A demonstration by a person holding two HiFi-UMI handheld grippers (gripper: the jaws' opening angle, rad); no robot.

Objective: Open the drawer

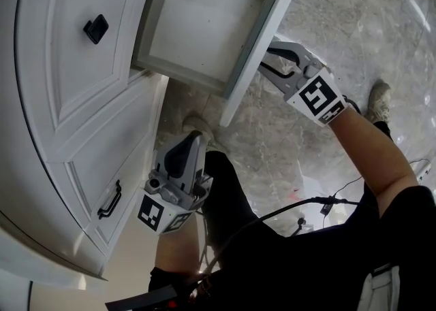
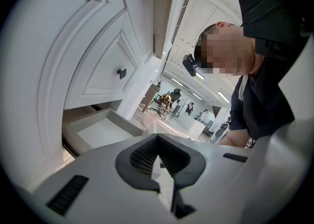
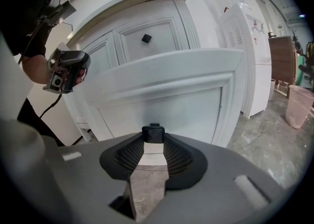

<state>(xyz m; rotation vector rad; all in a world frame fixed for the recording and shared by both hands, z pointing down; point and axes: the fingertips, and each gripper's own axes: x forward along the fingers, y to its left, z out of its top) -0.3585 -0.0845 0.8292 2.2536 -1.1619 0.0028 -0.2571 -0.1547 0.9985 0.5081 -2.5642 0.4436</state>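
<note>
From the head view we are seeing the drawer point(image 1: 257, 54) standing pulled out of the white cabinet point(image 1: 68, 78), above a grey marble floor point(image 1: 340, 17). In the left gripper view the left tongs point(image 2: 158, 158) are sitting clenched on nothing, with a bright room point(image 2: 184, 108) opening beyond. In the right gripper view the right tongs point(image 3: 154, 138) are grasping the drawer's black knob point(image 3: 153, 133).

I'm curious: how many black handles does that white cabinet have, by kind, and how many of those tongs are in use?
Square knobs: 2
Bar handles: 1
Tongs: 2 (left tongs, right tongs)
Total: 5
</note>
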